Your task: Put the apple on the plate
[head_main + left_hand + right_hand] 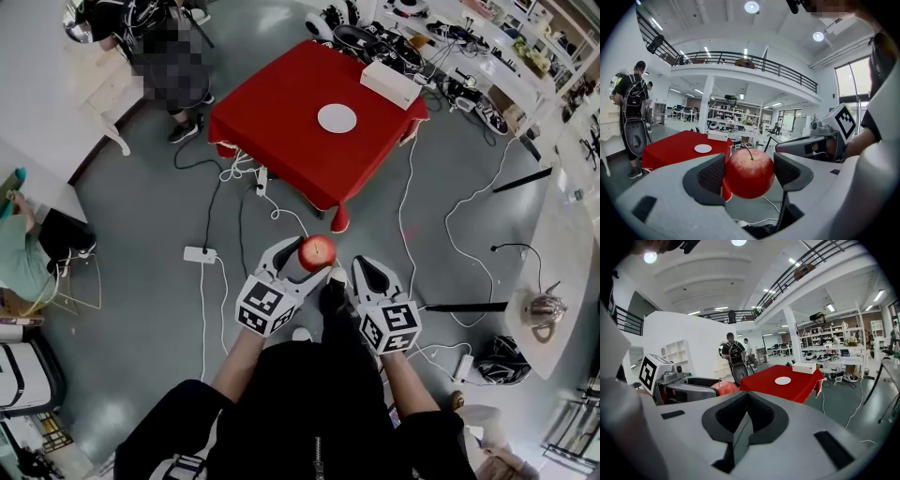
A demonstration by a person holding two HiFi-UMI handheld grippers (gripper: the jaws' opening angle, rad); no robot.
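My left gripper (pixel 309 258) is shut on a red apple (pixel 317 252), held in the air above the grey floor, well short of the table. In the left gripper view the apple (pixel 749 173) sits stem up between the two dark pads. My right gripper (pixel 360 269) hangs just right of it, shut with nothing held; its pads (pixel 761 414) meet in the right gripper view. The white plate (pixel 337 118) lies near the middle of a table covered by a red cloth (pixel 281 112). That plate (pixel 702 148) also appears far off in the left gripper view, and the plate (pixel 783 380) in the right.
A white box (pixel 391 83) rests at the table's far right corner. Cables and a white power strip (pixel 200 254) run over the floor between me and the table. A person (pixel 173 70) stands left of the table. A round white table (pixel 562 272) with a kettle is at right.
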